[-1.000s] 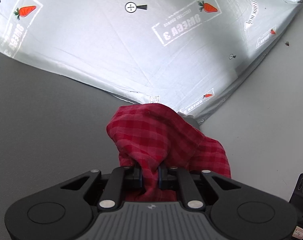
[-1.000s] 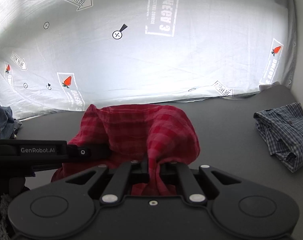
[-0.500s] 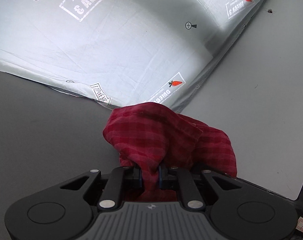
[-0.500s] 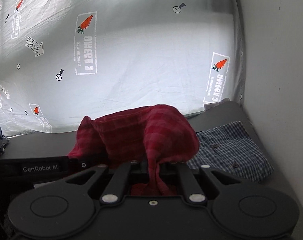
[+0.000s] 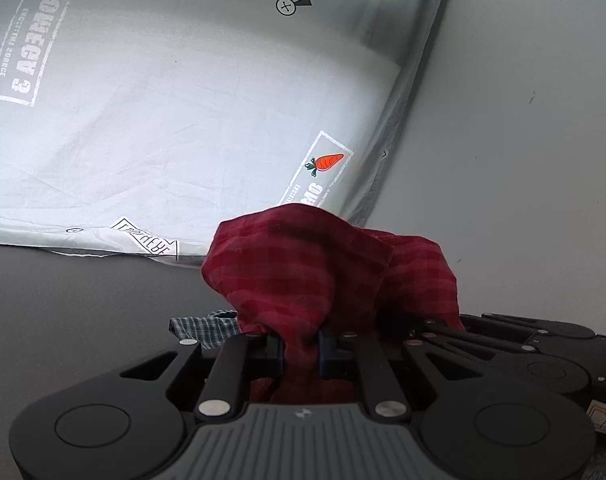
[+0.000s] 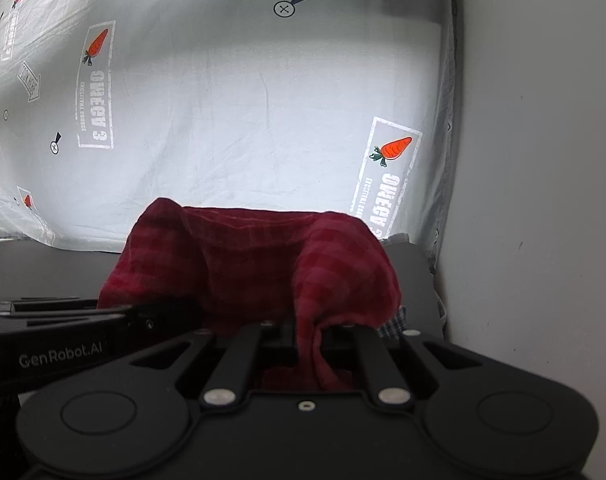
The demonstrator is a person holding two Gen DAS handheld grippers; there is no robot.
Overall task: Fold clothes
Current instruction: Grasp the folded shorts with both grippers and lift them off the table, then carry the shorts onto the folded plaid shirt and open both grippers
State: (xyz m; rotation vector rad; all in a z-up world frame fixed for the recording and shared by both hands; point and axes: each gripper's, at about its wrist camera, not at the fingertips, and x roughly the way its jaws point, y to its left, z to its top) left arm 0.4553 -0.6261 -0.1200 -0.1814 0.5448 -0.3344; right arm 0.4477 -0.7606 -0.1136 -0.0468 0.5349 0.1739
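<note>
Left wrist view: my left gripper (image 5: pixel 301 350) is clamped on a bunched fold of the red checked shirt (image 5: pixel 323 272), which hangs in the air above the dark table (image 5: pixel 63 300). I judge the grip is placed at an edge so the cloth can be carried as one bundle. A blue checked shirt (image 5: pixel 201 328) lies on the table beneath, partly hidden. The carrot-printed sheet (image 5: pixel 183 120) hangs behind.

Right wrist view: my right gripper (image 6: pixel 309 342) is likewise clenched on the red checked shirt, just beside the left gripper, so the fabric sags between the two. No containers are visible in either view.
</note>
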